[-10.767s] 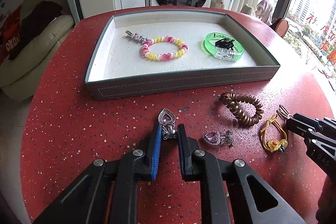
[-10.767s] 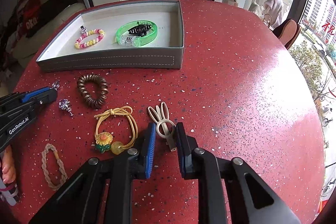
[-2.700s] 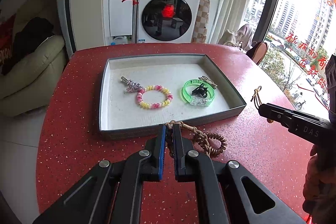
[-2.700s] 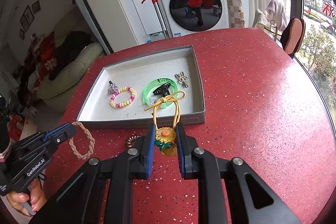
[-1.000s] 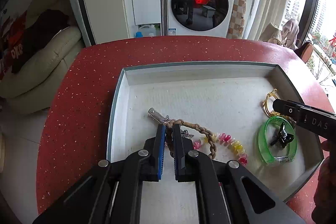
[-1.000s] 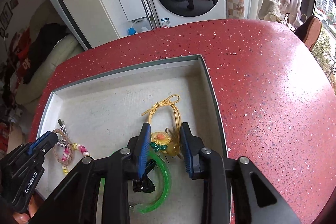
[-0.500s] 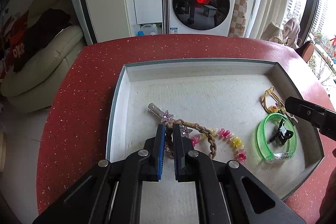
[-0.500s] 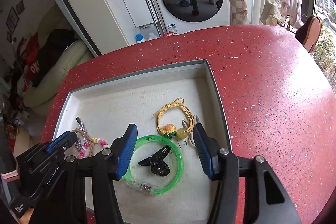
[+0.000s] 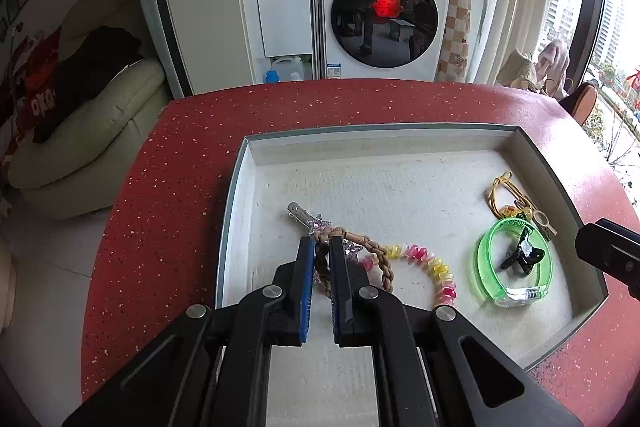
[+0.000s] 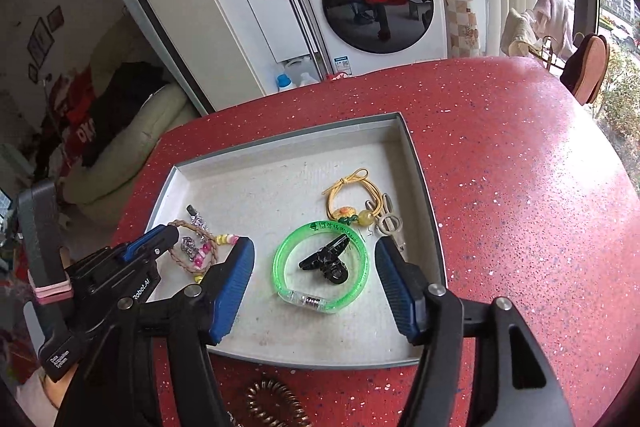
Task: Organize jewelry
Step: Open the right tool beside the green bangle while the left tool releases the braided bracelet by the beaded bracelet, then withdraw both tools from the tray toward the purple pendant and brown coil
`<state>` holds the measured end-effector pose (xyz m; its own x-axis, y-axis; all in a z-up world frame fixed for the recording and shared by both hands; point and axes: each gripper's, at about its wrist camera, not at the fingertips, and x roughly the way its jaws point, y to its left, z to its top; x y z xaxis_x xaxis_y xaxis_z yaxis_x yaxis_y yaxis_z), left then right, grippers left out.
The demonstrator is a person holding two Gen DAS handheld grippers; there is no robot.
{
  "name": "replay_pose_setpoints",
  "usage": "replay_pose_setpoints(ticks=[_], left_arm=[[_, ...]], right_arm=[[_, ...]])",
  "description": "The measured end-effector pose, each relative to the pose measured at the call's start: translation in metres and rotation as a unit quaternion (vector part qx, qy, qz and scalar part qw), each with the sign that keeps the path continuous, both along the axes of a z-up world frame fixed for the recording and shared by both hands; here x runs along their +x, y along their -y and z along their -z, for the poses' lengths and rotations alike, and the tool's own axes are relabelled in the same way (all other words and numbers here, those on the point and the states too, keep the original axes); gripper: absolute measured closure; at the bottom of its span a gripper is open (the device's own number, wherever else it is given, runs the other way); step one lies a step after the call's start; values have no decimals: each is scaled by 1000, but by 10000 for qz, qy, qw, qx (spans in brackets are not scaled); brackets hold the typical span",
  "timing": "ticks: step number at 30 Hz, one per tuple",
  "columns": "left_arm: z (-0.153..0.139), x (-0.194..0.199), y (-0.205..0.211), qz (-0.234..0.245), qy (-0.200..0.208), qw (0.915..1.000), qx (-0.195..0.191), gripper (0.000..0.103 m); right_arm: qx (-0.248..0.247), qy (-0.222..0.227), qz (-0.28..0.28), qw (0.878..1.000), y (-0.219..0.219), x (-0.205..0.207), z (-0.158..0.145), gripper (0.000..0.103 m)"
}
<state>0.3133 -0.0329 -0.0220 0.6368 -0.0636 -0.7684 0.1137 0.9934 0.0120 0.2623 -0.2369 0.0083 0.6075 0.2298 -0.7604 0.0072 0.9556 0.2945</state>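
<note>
Since release, the yellow cord tie (image 10: pixel 352 199) lies in the tray (image 10: pixel 420 163); right gripper (image 10: pixel 314 291) is opening, empty. Left gripper (image 9: pixel 321 259) pinches the braided band (image 9: pixel 376 255): lower it beside the beads, then let go.

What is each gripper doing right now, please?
Left gripper: shut on the braided bracelet, over the tray.
Right gripper: jaws opening, nothing between them.

Home interior: front-loading washing machine (image 9: pixel 384 7), cream sofa (image 9: pixel 88 131), red speckled desk (image 9: pixel 168 195), window onto apartment towers (image 9: pixel 568 7).
</note>
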Motion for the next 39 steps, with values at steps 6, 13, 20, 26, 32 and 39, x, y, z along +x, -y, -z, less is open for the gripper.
replay_pose_setpoints(ticks=[6,13,20,26,32,39], left_arm=[[-4,-4,-4,-31,22,10000,-40,78],[-21,-20,-12,-111,402,9991,-119,0],[-32,-41,-18,-46,468,9987,-189,0],[-39,-63,-30,-79,409,9981,-453,0],[-41,-88,-27,184,314,9975,-598,0],[-31,-122,-21,245,195,9985,-438,0]], right_arm=[[45,-88,-2,10000,1,-12,0,35],[67,-76,-40,9999,2,-28,-4,29],[122,-23,-117,9999,-3,-44,-9,20],[-24,138,-119,9998,-8,-62,-15,16],[85,271,-208,9994,-9,-82,-20,15],[128,66,-187,9997,-6,-103,-15,15]])
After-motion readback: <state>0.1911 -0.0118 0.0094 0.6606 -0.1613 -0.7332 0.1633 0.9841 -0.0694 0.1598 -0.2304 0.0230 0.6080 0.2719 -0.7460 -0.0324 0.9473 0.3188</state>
